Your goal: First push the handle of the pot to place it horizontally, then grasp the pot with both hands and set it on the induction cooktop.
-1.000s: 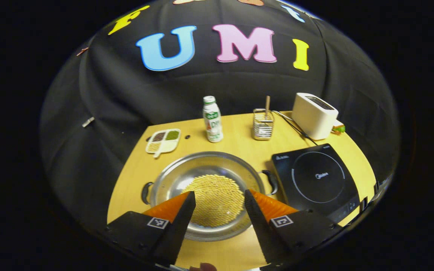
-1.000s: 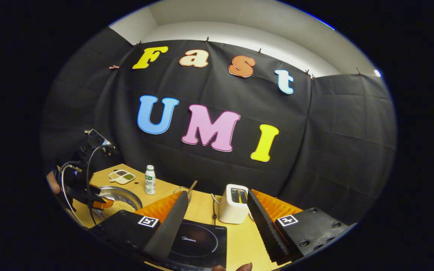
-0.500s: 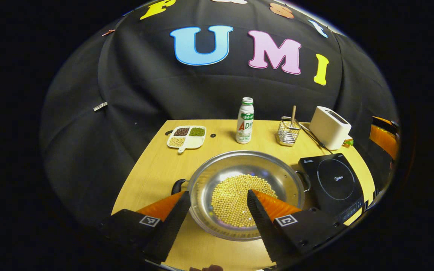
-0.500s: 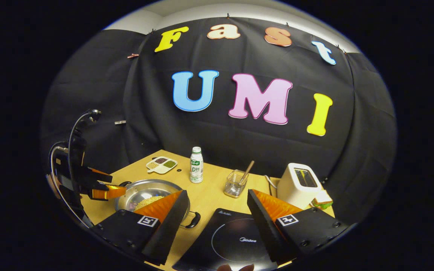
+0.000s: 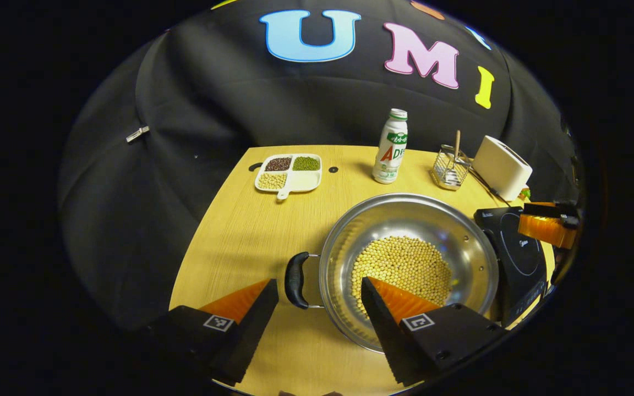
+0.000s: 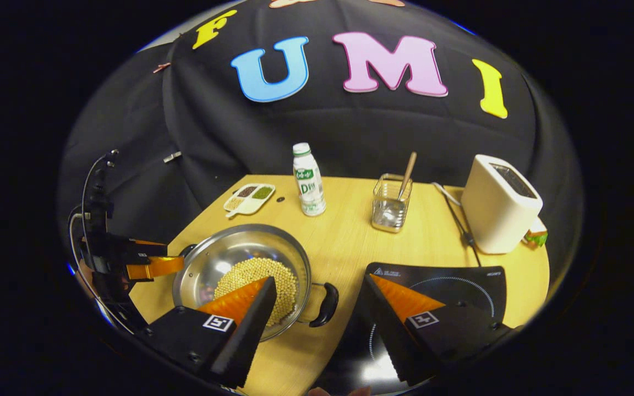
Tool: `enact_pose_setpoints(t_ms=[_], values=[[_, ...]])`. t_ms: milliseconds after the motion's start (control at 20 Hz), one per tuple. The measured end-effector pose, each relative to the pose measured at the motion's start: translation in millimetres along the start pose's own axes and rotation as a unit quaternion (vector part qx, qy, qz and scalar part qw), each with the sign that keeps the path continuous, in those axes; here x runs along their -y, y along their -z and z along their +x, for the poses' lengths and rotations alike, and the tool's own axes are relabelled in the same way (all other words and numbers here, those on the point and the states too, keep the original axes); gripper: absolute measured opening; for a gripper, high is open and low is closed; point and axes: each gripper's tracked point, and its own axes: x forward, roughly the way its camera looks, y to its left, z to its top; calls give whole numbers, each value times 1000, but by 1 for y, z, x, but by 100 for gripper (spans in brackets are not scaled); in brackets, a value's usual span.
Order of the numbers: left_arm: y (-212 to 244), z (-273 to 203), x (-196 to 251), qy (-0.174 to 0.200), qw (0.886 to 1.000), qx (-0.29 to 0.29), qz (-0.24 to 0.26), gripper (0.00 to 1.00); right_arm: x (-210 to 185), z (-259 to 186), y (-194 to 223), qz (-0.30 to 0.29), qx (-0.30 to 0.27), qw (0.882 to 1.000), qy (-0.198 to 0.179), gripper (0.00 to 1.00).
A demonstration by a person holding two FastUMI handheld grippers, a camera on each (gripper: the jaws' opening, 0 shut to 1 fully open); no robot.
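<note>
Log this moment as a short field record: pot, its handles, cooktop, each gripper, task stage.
pot: on the table, holding yellow beans
handles: left handle lies between the left gripper fingers; right handle between the right gripper fingers
cooktop: beside the pot, bare
left gripper: open, gripping nothing
right gripper: open, gripping nothing
stage: handles not yet grasped, pot not lifted

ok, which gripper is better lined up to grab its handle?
Right, probably. The right gripper, open, frames the right handle centrally; the left gripper has the left handle off-centre.
</note>
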Motion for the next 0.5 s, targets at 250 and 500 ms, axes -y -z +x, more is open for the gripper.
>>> enact_pose_setpoints(t_ms=[250,500], values=[[9,41,-1,15,999,-29,7,95,-10,34,24,9,-53,999,-7,96],[12,64,-9,6,999,-41,18,88,-7,61,52,15,-102,995,18,96]])
